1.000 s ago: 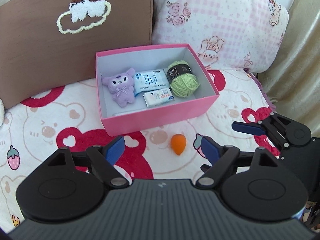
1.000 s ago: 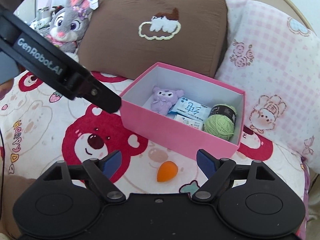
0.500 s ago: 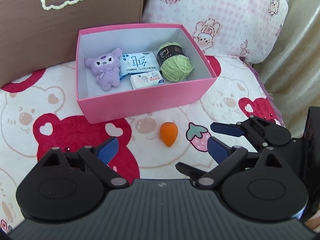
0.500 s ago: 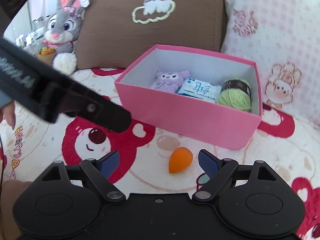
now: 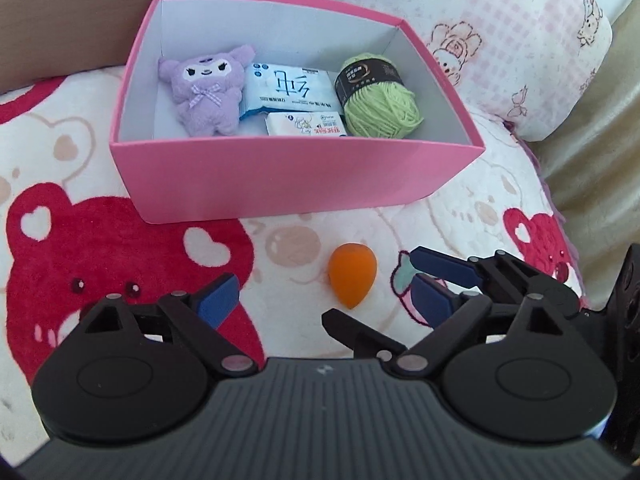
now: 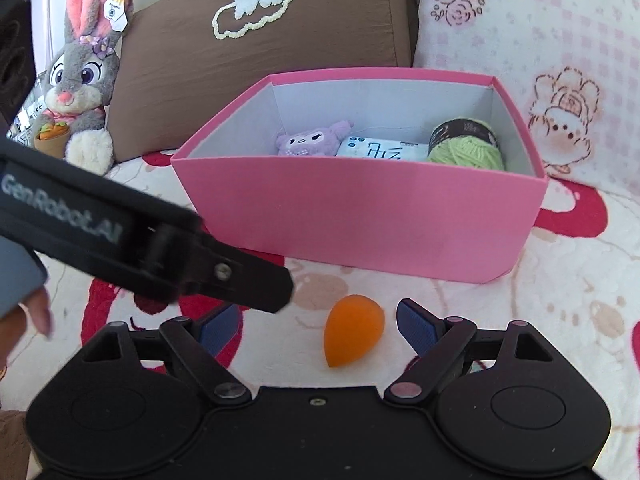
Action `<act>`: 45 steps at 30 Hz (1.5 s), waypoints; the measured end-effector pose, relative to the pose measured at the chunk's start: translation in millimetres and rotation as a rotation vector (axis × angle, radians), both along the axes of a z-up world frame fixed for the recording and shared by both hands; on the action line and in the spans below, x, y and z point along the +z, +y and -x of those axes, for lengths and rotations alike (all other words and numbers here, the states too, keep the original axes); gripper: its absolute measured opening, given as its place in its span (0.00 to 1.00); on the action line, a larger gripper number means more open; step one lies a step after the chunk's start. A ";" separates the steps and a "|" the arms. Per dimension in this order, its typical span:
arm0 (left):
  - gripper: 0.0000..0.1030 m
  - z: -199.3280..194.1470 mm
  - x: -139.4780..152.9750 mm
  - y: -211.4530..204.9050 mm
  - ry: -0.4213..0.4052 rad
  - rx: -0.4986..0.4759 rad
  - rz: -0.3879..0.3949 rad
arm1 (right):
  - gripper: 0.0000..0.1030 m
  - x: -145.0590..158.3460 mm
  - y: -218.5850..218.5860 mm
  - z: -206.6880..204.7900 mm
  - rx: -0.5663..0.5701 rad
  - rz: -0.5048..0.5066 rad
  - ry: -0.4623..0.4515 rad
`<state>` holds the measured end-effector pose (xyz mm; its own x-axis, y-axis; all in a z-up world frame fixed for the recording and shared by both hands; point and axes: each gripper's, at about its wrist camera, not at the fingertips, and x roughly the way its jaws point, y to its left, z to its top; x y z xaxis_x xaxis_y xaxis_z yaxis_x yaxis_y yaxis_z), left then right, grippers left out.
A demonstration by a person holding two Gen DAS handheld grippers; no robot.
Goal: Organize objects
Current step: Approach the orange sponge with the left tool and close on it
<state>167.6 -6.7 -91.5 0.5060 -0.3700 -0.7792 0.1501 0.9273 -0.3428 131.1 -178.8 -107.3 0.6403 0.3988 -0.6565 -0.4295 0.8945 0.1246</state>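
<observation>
An orange egg-shaped sponge (image 5: 352, 274) lies on the bear-print blanket just in front of a pink box (image 5: 280, 176). It also shows in the right wrist view (image 6: 352, 334). The box (image 6: 360, 216) holds a purple plush (image 5: 206, 88), two tissue packs (image 5: 288, 90) and a green yarn ball (image 5: 380, 100). My right gripper (image 6: 320, 326) is open, its blue pads on either side of the sponge, not touching. My left gripper (image 5: 324, 300) is open and empty just behind the sponge. The right gripper's fingers (image 5: 440, 266) reach in from the right.
A brown cushion (image 6: 260, 40) and a pink checked pillow (image 6: 540, 40) stand behind the box. A grey rabbit plush (image 6: 80, 92) sits at the far left. The left gripper's body (image 6: 140, 236) crosses the right wrist view at the left.
Both grippers have moved forward and down toward the sponge and box. The right gripper's fingers now flank the sponge. Both stay open.
</observation>
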 end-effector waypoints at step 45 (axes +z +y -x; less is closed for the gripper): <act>0.27 -17.0 -64.8 -26.8 -0.115 -0.053 0.142 | 0.40 -53.9 -1.8 -3.7 -0.096 0.012 0.005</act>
<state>184.7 -33.5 -156.3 0.5655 -0.5005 -0.6555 0.2426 0.8606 -0.4478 134.8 -180.6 -161.2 0.6715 0.3282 -0.6643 -0.3414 0.9328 0.1158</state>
